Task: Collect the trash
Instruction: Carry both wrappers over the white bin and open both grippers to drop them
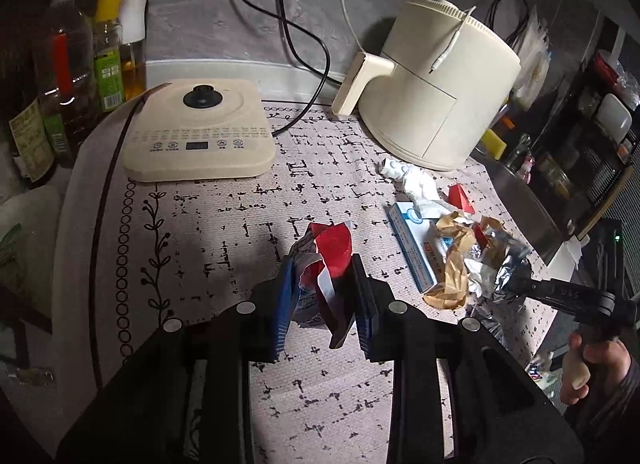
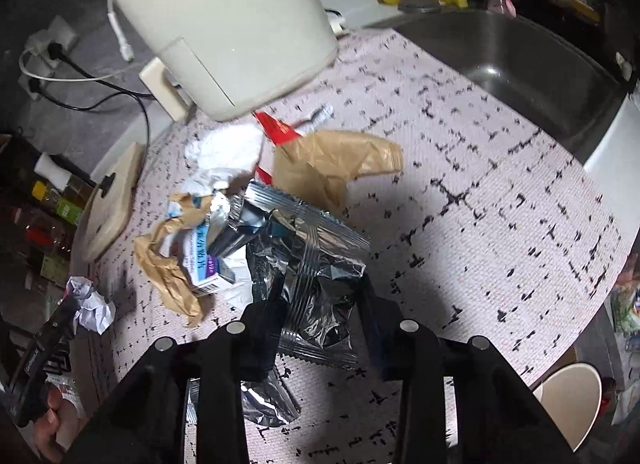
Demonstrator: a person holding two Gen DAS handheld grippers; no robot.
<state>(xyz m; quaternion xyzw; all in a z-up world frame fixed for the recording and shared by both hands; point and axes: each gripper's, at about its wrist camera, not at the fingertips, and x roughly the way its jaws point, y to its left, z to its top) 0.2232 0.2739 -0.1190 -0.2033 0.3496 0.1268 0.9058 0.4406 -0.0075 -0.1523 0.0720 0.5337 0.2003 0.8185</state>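
My left gripper (image 1: 321, 264) is shut on a crumpled red and white wrapper (image 1: 332, 248), its blue pads pressing both sides just above the patterned tablecloth (image 1: 224, 223). To its right lies a heap of trash: a blue and white box (image 1: 412, 248), crumpled brown paper (image 1: 452, 260), a white tissue (image 1: 416, 183) and a red scrap (image 1: 460, 199). My right gripper (image 2: 320, 298) is shut on a silver foil wrapper (image 2: 320, 240) at the heap's near edge. A flat brown paper bag (image 2: 332, 159) lies beyond it. The left gripper (image 2: 76, 304) shows at the lower left of the right wrist view.
A cream air fryer (image 1: 440, 83) stands behind the heap and a cream cooker base (image 1: 200, 131) at the back left, with black cables across the wall. Oil bottles (image 1: 104, 59) line the left edge. A steel sink (image 2: 520, 63) lies to the right.
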